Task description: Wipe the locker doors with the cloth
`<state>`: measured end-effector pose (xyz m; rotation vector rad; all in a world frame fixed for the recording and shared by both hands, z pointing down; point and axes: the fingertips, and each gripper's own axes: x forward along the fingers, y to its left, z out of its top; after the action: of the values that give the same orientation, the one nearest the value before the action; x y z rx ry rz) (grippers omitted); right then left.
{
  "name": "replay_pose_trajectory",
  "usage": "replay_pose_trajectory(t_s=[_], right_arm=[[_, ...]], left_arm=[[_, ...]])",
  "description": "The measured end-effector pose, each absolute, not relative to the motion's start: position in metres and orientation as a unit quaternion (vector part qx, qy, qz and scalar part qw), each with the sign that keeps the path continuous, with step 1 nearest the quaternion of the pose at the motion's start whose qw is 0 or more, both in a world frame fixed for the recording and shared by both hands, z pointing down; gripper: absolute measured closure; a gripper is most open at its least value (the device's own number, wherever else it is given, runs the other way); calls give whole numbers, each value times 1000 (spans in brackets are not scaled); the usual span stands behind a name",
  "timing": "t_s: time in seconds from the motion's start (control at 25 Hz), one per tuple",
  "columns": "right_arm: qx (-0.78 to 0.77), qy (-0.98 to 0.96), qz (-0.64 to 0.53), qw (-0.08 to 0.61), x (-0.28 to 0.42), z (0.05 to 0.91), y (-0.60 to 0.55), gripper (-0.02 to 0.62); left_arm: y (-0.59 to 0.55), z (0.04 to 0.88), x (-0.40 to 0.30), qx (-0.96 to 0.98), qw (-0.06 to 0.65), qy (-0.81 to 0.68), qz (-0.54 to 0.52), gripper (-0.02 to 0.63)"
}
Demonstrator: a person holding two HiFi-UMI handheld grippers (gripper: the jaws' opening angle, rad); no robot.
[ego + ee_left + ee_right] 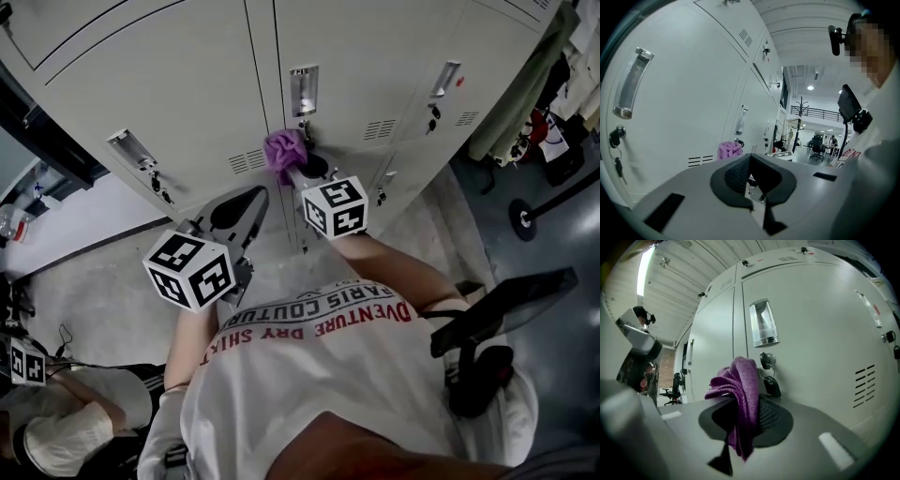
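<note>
A purple cloth (pixel 283 149) is bunched in my right gripper (pixel 294 165), which is shut on it. The cloth (pixel 741 389) hangs over the jaws, close to the grey locker door (pixel 811 324), just below its recessed handle (pixel 764 323) and the keys in the lock (pixel 768 369). My left gripper (pixel 246 202) hovers lower left of the cloth, near the neighbouring door, jaws shut and holding nothing. In the left gripper view the cloth (pixel 729 150) shows beyond the left gripper (pixel 751 172), next to a vent (pixel 700 161).
Grey lockers (pixel 187 84) fill the wall ahead, with handles and hanging keys (pixel 157 185). A person sits on the floor at lower left (pixel 66 417). Clothes hang at right (pixel 530 84), above a black stand base (pixel 522 218). A dark screen (pixel 502 302) sticks out by my chest.
</note>
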<state>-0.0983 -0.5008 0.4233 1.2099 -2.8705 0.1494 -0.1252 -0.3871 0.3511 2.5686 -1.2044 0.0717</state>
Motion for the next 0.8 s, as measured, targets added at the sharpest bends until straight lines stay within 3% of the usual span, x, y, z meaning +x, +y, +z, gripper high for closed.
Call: replay_pose_trajectory(t_s=[0.8], right_arm=[[461,-887,31,7,-6,422,-530,537]], left_arm=[[-403,355,-107,906,157,-392,26,606]])
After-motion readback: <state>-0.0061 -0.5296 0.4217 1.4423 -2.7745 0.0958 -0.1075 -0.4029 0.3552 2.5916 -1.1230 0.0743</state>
